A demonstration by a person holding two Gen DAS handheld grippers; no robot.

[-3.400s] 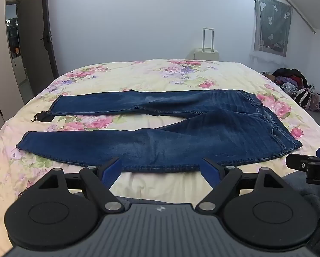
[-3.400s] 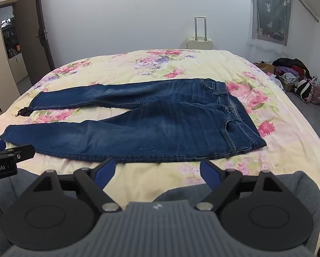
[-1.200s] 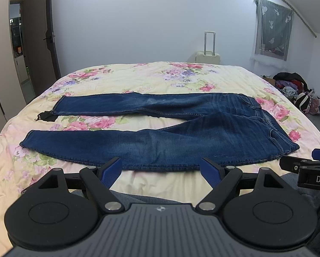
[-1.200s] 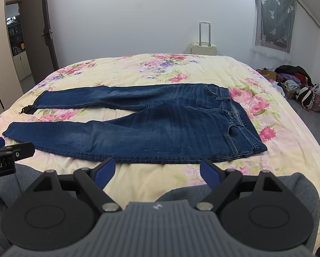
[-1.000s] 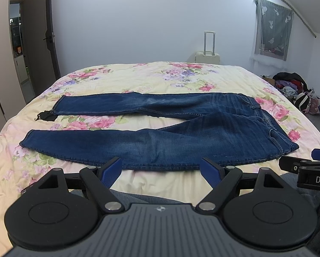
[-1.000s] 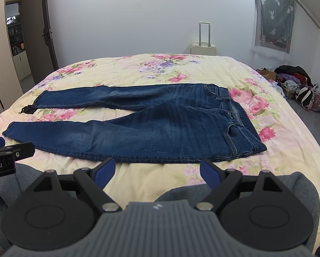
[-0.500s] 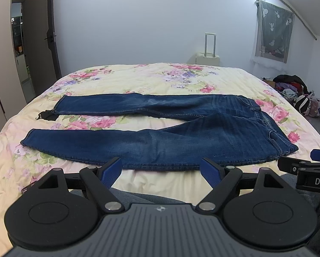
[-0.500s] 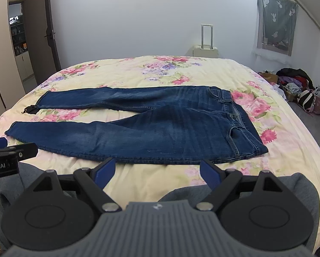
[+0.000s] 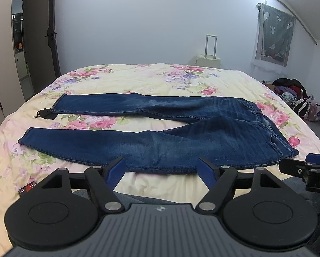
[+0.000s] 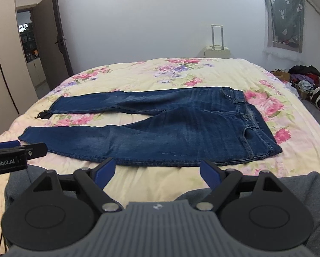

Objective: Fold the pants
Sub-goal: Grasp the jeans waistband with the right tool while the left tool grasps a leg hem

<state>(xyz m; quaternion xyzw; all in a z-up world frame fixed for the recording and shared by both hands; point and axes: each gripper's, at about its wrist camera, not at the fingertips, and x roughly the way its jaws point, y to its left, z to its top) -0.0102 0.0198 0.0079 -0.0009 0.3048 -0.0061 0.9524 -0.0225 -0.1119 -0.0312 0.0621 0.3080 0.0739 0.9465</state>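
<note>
Dark blue jeans [image 9: 170,141] lie flat across a floral bed [image 9: 160,75], waistband to the right, both legs stretched to the left and spread apart. My left gripper [image 9: 160,165] hovers at the near edge of the closer leg; its jaws are closing from wide, with nothing between them. In the right wrist view the jeans [image 10: 181,128] fill the middle. My right gripper [image 10: 157,165] stands open just short of their near hem, holding nothing. Each gripper shows at the side of the other's view: the right gripper [image 9: 310,167] and the left gripper [image 10: 16,150].
A cream suitcase [image 9: 210,57] stands behind the bed against the wall. An open dark door [image 9: 39,42] is at the left, a pile of clothes [image 9: 292,94] on the floor at the right. A phone [image 9: 28,188] lies near the bed's front left. A person's grey garment [image 10: 299,192] fills the bottom.
The left gripper's blue pads have drawn slightly closer together. The right wrist view has tipped up a little, so the jeans sit lower in it. The jeans have not moved.
</note>
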